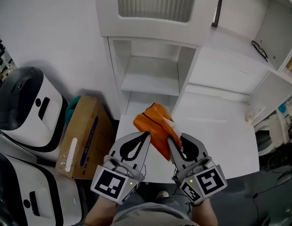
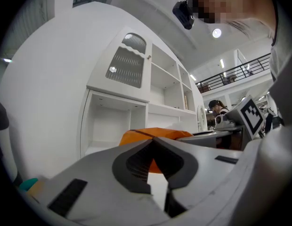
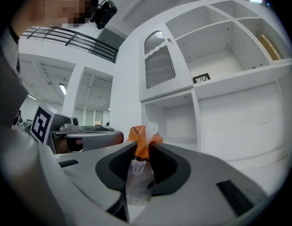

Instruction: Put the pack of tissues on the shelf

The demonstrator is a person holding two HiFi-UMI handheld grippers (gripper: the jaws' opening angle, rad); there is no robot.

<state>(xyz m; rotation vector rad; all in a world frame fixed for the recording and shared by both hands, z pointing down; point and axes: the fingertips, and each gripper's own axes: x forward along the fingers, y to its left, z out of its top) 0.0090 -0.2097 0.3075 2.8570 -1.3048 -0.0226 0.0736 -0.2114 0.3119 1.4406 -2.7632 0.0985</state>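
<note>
The pack of tissues is orange with a clear plastic end and hangs in the air in front of the white shelf unit. My right gripper is shut on the pack's wrapper, which the right gripper view shows pinched between its jaws, the orange pack sticking out past them. My left gripper is shut with nothing in it, its tip right beside the pack. From the left gripper view the pack shows just beyond the tips. The open shelf compartments stand ahead.
A cardboard box and white machines stand on the left. A white ledge runs below the shelves. A cupboard door with a dark handle is above, and glasses lie on a right-hand shelf.
</note>
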